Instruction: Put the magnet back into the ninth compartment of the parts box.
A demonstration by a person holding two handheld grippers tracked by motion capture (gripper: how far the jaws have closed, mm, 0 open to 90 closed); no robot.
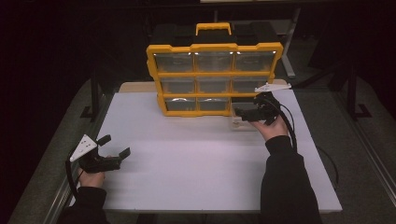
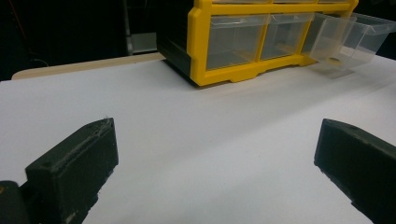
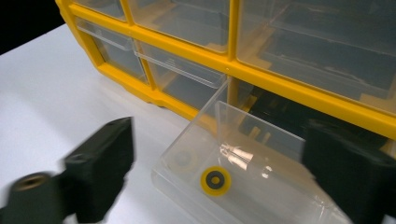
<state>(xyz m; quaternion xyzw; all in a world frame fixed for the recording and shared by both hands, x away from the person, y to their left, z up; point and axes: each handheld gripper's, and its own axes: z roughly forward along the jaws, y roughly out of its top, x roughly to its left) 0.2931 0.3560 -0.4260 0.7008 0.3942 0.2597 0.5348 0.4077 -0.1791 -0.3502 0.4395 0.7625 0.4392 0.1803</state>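
Note:
A yellow organizer (image 1: 215, 77) with clear drawers stands upright at the back of the white table (image 1: 196, 158). Its bottom right drawer (image 3: 261, 196) is pulled out onto the table, also seen as the open drawer (image 1: 239, 123) beside the frame. A small yellow ring with a dark centre (image 3: 215, 180) lies on the drawer's floor. My right gripper (image 3: 222, 140) is open, one jaw on each side of the drawer and nothing pressed between them; from above, the right gripper (image 1: 243, 114) hovers at the drawer. My left gripper (image 1: 115, 145) is open and empty near the table's front left.
The organizer has a yellow carry handle (image 1: 213, 28) on top and a black back. A wooden board edge (image 1: 135, 87) shows behind the white table. Dark floor and metal stand legs surround the table. The pulled-out drawer (image 2: 345, 39) juts toward the right side.

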